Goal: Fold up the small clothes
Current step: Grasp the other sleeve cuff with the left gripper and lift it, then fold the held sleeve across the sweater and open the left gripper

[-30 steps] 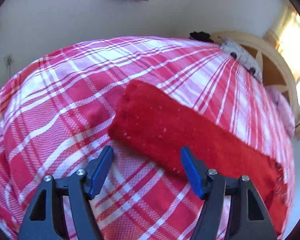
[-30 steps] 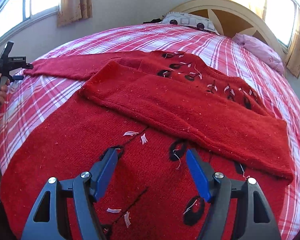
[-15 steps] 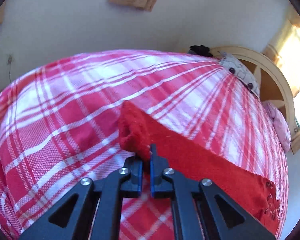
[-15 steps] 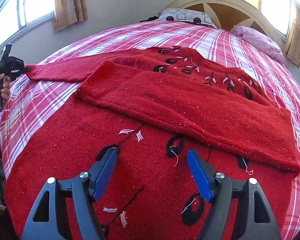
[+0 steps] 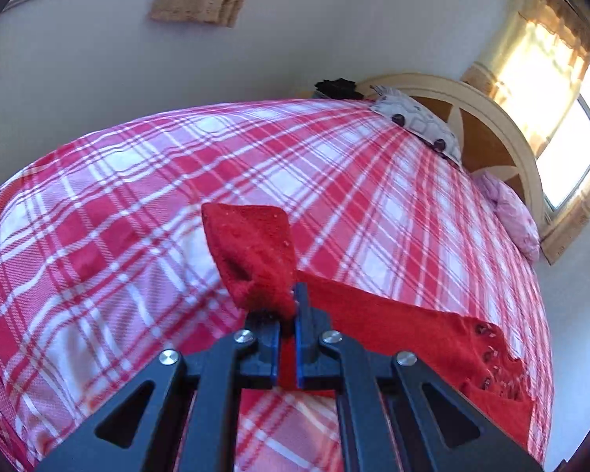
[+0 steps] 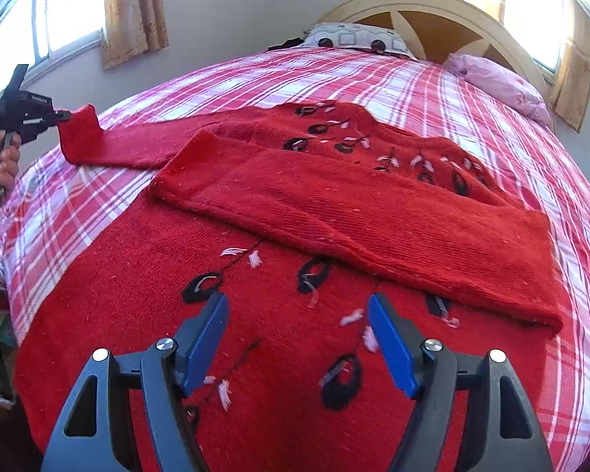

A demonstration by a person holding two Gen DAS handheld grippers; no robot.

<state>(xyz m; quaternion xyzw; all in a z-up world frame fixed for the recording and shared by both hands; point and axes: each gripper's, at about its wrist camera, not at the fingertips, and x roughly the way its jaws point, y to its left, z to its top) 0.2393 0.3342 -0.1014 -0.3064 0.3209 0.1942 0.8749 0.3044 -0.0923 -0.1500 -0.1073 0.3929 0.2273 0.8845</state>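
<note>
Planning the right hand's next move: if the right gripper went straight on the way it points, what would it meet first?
Most likely the red sweater body lying on the bed, just ahead of the open right gripper; nothing shows between its fingers. Exact depth is unclear.

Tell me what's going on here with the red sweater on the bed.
A person is folding a red sweater spread on a plaid bedspread, using a handheld gripper in each hand. One sleeve is already folded across the body. The left gripper is shut on the cuff of the other sleeve, with the cuff raised off the bed at the sweater's far side. The right gripper is open above the sweater's lower front, holding nothing.
</note>
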